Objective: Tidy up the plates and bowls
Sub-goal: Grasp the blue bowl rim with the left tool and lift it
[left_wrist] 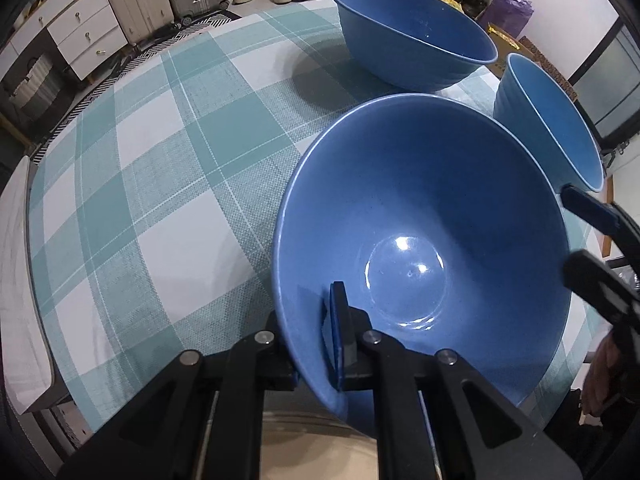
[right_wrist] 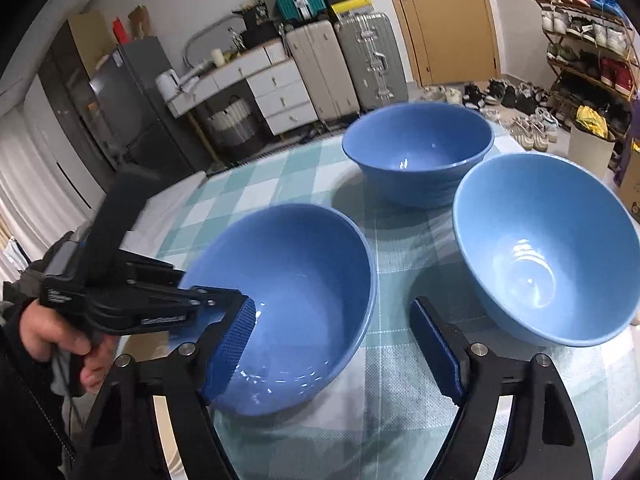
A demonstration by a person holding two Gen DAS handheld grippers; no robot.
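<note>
Three blue bowls stand on a teal-and-white checked tablecloth (left_wrist: pixel 160 200). My left gripper (left_wrist: pixel 316 344) is shut on the near rim of the closest bowl (left_wrist: pixel 420 208), with one pad inside the bowl and the other behind its wall. In the right wrist view the same bowl (right_wrist: pixel 296 288) is lower left, with the left gripper (right_wrist: pixel 240 296) clamped on its left rim. My right gripper (right_wrist: pixel 332 350) is open, its left pad in front of that bowl's near wall. A deeper bowl (right_wrist: pixel 418 152) stands at the back. A lighter bowl (right_wrist: pixel 540 248) stands to the right.
A hand (right_wrist: pixel 60 336) holds the left gripper's handle. Suitcases (right_wrist: pixel 348 68), a white drawer unit (right_wrist: pixel 276 92) and a shoe rack (right_wrist: pixel 588 48) stand beyond the table. The table's far edge runs just behind the back bowl. The right gripper (left_wrist: pixel 588 240) shows beside the held bowl.
</note>
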